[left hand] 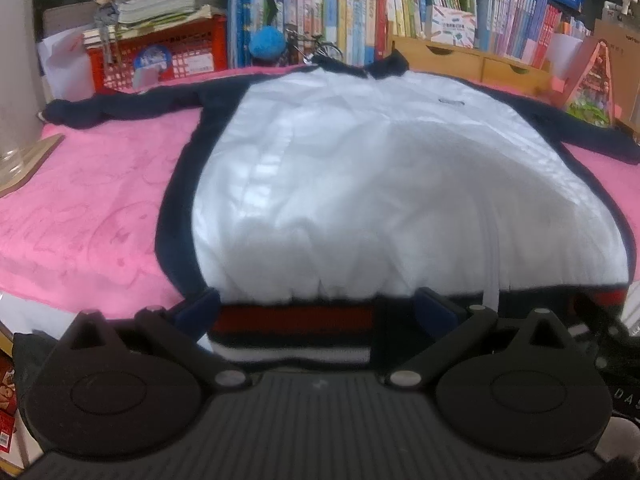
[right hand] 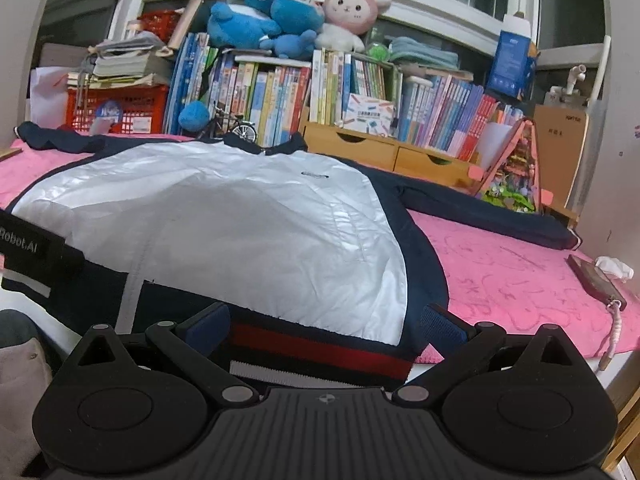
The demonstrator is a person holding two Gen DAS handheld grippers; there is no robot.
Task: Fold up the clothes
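Jacket [left hand: 360, 184] flat; hem partly hidden btwn both spread claws [left hand: 320, 308] [right hand: 324, 328].

Pink blanket [right hand: 520, 280] lay bare right of the right gripper [right hand: 324, 328], dark phone [right hand: 594, 280] farther right, bookshelf [right hand: 280, 92] blocking ahead.

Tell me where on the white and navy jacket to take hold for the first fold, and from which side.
Grip the striped ribbed hem of the jacket, coming in from the near edge. It lies flat, front up, sleeves spread, with the hem band nearest both grippers. The left gripper and right gripper are open, each straddling the band, so closing there likely catches a firm, thick edge.
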